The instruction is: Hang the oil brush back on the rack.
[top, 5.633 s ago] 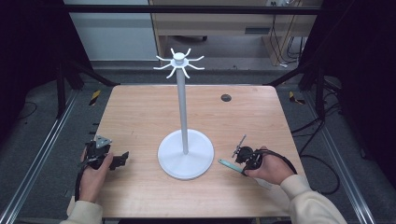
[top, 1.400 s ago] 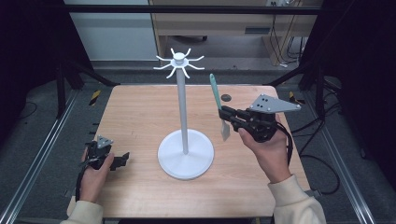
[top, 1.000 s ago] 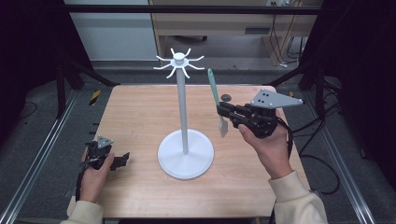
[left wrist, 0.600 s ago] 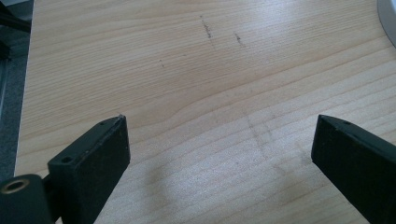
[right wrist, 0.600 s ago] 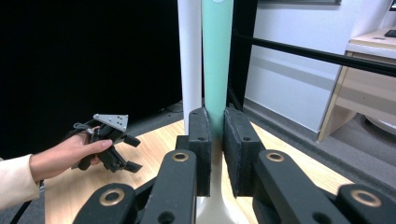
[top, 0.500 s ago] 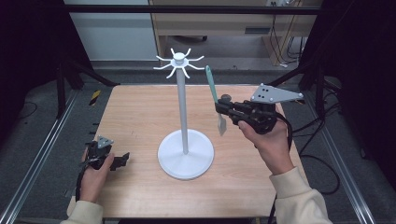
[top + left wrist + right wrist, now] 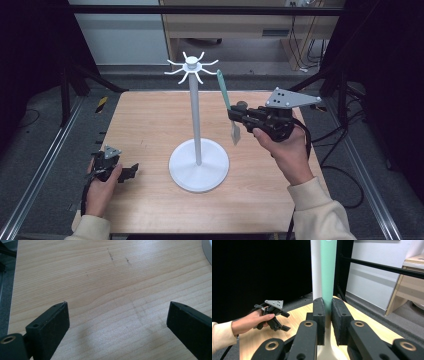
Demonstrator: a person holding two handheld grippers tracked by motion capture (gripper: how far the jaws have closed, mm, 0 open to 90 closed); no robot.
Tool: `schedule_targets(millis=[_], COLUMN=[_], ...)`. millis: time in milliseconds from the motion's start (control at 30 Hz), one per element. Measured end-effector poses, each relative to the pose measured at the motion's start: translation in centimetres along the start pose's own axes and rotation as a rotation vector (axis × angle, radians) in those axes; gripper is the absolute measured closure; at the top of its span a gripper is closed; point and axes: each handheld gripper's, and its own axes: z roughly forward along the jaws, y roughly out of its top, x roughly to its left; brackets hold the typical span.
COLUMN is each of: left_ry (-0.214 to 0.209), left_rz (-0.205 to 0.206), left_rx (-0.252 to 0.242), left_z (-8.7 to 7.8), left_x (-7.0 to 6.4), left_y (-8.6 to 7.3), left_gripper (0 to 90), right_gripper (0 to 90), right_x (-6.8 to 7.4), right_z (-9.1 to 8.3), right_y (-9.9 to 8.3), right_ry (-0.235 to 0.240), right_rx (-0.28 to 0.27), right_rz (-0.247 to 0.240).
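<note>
Both jaws of my right hand-held gripper pinch the light, stiff spatula mid-handle; my left hand-held gripper idles wide open.

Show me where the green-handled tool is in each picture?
High view: the green-handled tool is right of centre, held upright in the right claw, its green end near the white stand's hooks.
Left gripper view: it is not in this picture.
Right gripper view: the tool rises at top centre, pinched between the jaws.
Shared landmark: the white stand, whose pole is just left of the tool.
</note>
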Motion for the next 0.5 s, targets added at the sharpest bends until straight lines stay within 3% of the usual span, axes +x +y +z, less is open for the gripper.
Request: schedule_targets(millis=[500], left_ry=[0.000], left_rz=[0.001], left_rx=[0.000], left_z=[-0.01], left_x=[0.01], left_y=[0.01], left_gripper=[4.0], right_gripper=[81.7], right_x=[0.09], right_z=[0.84], right_y=[0.27], right_ry=[0.007], right_rx=[0.018], right_rz=[-0.004])
